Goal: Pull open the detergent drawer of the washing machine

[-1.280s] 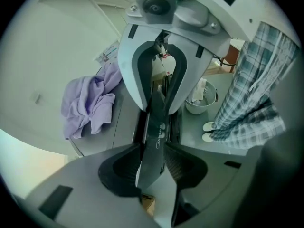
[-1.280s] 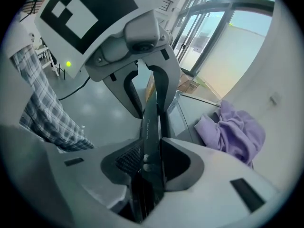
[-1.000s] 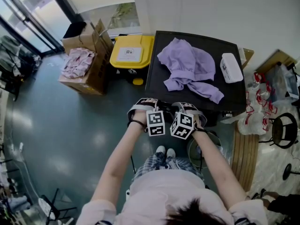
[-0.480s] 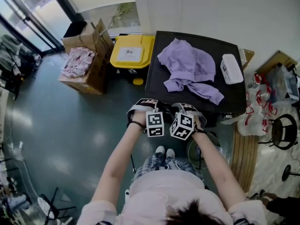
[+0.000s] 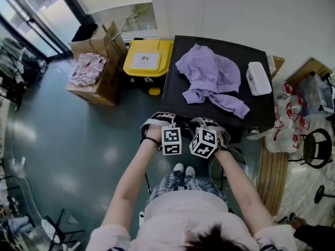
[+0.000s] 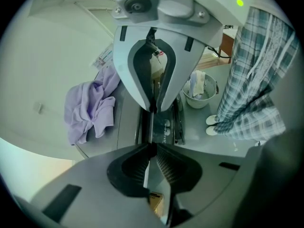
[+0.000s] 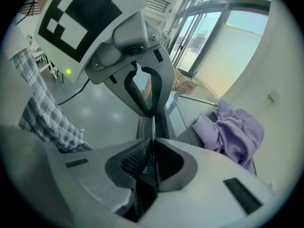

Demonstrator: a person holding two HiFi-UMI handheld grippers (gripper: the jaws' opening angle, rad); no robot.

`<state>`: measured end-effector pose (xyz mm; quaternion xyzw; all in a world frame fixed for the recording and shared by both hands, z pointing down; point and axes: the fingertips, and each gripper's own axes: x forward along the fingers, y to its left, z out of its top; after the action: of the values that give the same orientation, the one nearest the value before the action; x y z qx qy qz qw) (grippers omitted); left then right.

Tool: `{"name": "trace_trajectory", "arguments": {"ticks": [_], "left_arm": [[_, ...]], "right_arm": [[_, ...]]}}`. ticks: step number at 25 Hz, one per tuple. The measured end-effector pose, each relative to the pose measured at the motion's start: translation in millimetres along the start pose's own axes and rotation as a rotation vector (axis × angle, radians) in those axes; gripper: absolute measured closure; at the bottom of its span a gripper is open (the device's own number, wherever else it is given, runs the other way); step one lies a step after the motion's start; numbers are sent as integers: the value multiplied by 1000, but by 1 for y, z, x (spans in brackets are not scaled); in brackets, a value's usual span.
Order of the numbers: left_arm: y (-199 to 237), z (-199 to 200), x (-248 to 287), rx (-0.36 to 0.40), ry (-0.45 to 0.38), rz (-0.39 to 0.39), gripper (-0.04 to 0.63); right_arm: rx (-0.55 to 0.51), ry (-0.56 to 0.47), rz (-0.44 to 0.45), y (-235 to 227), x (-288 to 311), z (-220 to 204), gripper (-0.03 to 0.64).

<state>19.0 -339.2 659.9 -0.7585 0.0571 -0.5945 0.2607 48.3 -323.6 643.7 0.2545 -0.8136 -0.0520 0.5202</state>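
Note:
A black-topped washing machine [image 5: 178, 51] stands in front of me. A purple garment [image 5: 212, 77] and a white box [image 5: 258, 76] lie on it. Both grippers sit side by side at the machine's top front edge, pointing steeply down. The left gripper [image 5: 166, 120] [image 6: 152, 127] is closing, its pads nearly together on a thin light edge of the detergent drawer front [image 6: 164, 127]. The right gripper [image 5: 203, 122] [image 7: 153, 127] has its pads pinched on the same dark front strip [image 7: 142, 125]. I cannot tell how far out the drawer stands.
A yellow bin [image 5: 146, 59] and an open cardboard box [image 5: 97, 67] stand left of the machine. A round basket [image 5: 225, 169] sits by my feet at the right. Plastic bags [image 5: 285, 124] and a stool [image 5: 316, 143] crowd the right side.
Both grippers stay at the machine's front edge; their marker cubes have shifted only slightly. Nothing else has moved.

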Motion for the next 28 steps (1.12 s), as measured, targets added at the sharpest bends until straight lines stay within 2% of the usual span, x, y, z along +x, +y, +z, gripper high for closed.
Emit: {"name": "trace_trajectory", "arguments": {"ticks": [11, 28], "left_arm": [[-22, 4, -13, 0, -24, -5, 526], [-83, 10, -44, 11, -41, -32, 529]], "right_arm": [[15, -9, 21, 23, -11, 2, 563], [41, -28, 95, 87, -36, 3, 565]]}}
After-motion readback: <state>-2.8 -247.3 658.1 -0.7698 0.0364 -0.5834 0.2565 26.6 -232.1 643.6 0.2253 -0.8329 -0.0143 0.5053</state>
